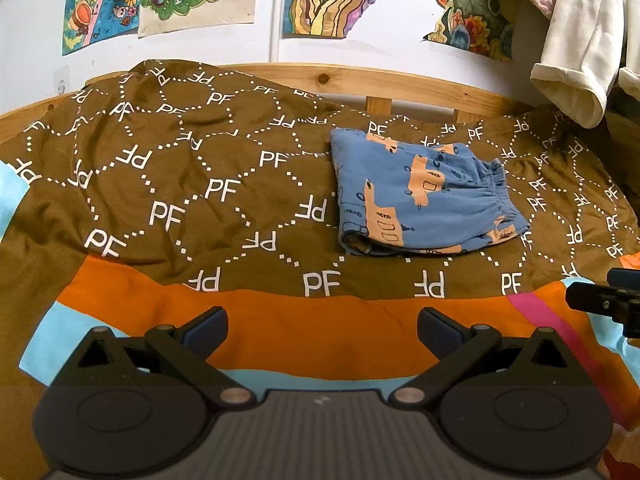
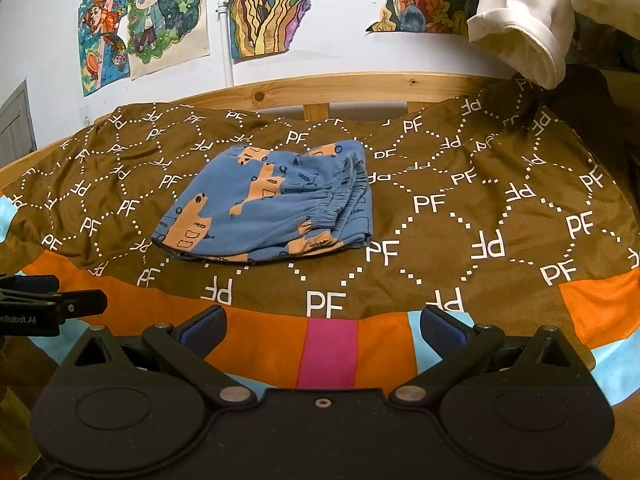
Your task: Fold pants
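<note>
Pants point(image 1: 424, 196): one pair, blue with peach vehicle prints, lying folded into a compact bundle on the brown part of the bedspread point(image 1: 192, 184), its gathered elastic waistband turned toward the right. In the right wrist view the same pair point(image 2: 272, 208) sits just left of centre, well apart from both tools.

Two claws are present. The left claw point(image 1: 322, 326) has its two fingers spread wide over the orange stripe and grips nothing. The right claw point(image 2: 322, 326) is likewise spread and empty, above a pink patch; each claw shows at the edge of the other's view.

The bedspread is brown with white "PF" letters and dotted diamond lines, bordered by orange, light blue and pink bands. Behind it runs a pine bed rail point(image 1: 400, 84). On the white wall hang four coloured drawings point(image 2: 164, 12), with a thin white pipe point(image 1: 276, 8) between them. One cream garment point(image 1: 576, 56) hangs at upper right.
</note>
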